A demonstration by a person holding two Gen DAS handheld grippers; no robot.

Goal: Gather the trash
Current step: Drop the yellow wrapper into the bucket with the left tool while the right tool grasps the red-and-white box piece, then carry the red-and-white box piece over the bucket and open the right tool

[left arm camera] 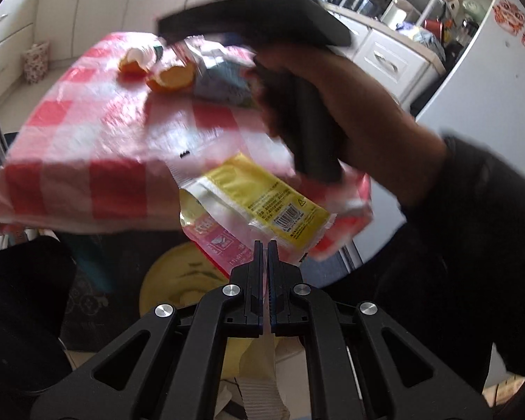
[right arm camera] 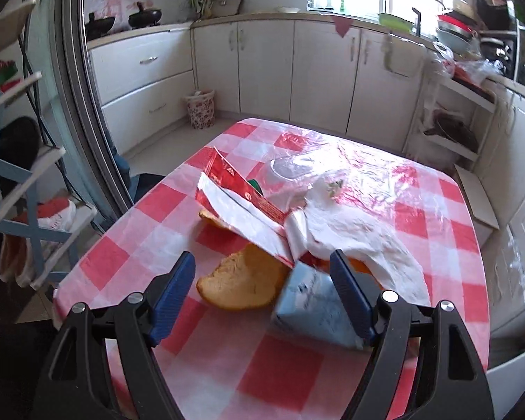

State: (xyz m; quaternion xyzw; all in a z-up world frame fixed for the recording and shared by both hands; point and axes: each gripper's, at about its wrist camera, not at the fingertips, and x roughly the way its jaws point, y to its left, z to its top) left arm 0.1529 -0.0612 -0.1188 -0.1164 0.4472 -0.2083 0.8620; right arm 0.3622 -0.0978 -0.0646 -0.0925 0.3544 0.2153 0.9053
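Note:
My left gripper [left arm camera: 265, 243] is shut on a yellow and clear plastic wrapper [left arm camera: 262, 203], held off the edge of the red-checked table [left arm camera: 87, 133] above a yellow-lined trash bin [left arm camera: 178, 280]. My right gripper [right arm camera: 262, 262] is open just above the table [right arm camera: 280, 367], its fingers either side of an orange peel [right arm camera: 243, 285] and a pale blue packet [right arm camera: 315, 304]. A red and white wrapper [right arm camera: 241, 206], a crumpled white tissue [right arm camera: 350, 231] and a clear plastic cup [right arm camera: 287, 171] lie beyond. The left wrist view shows the peels [left arm camera: 171, 77], the blue packet [left arm camera: 220, 80] and the right gripper body above them.
White kitchen cabinets [right arm camera: 262, 70] line the far wall, with a small patterned bin [right arm camera: 201, 110] on the floor. A shelf rack [right arm camera: 24, 175] stands to the left of the table. A white fridge [left arm camera: 490, 87] is at the right in the left wrist view.

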